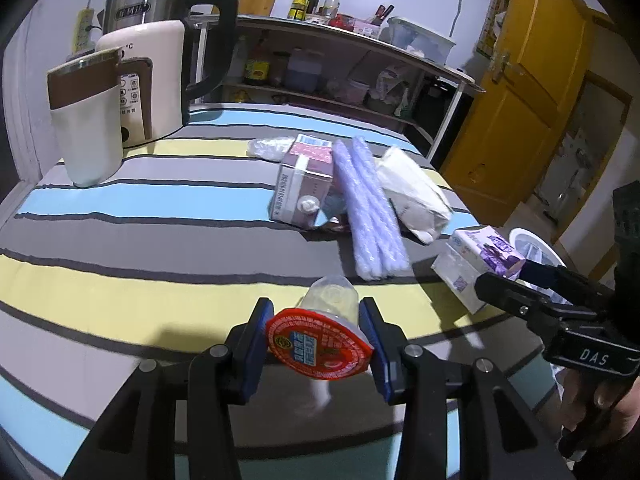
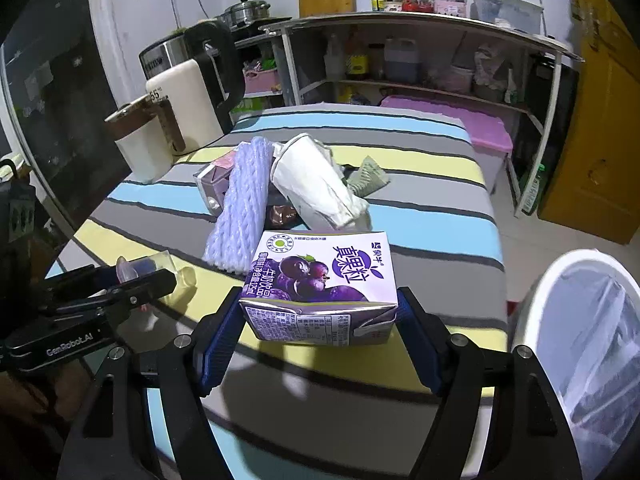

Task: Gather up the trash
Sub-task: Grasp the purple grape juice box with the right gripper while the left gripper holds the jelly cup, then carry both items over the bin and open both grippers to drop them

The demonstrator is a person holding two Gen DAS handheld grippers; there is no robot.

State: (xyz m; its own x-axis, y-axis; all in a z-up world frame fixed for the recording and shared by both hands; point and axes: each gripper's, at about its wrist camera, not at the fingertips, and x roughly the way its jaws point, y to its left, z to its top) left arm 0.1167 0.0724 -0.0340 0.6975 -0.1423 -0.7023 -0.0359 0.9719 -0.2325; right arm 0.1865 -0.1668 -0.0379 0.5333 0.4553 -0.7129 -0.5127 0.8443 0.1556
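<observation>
Foam sleeve (image 2: 240, 204) lies on the table (image 2: 432, 184), bin (image 2: 592, 344) beside.

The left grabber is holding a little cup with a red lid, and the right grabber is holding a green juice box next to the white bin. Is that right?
Almost. The box in the right gripper is purple with dark berries on it, not green; the right wrist view shows it. The rest holds: the left gripper grips the little cup with the red lid, and the white bin stands beside the box.

Yellow door (image 2: 600, 128) (right), shelving (image 2: 420, 60).
</observation>
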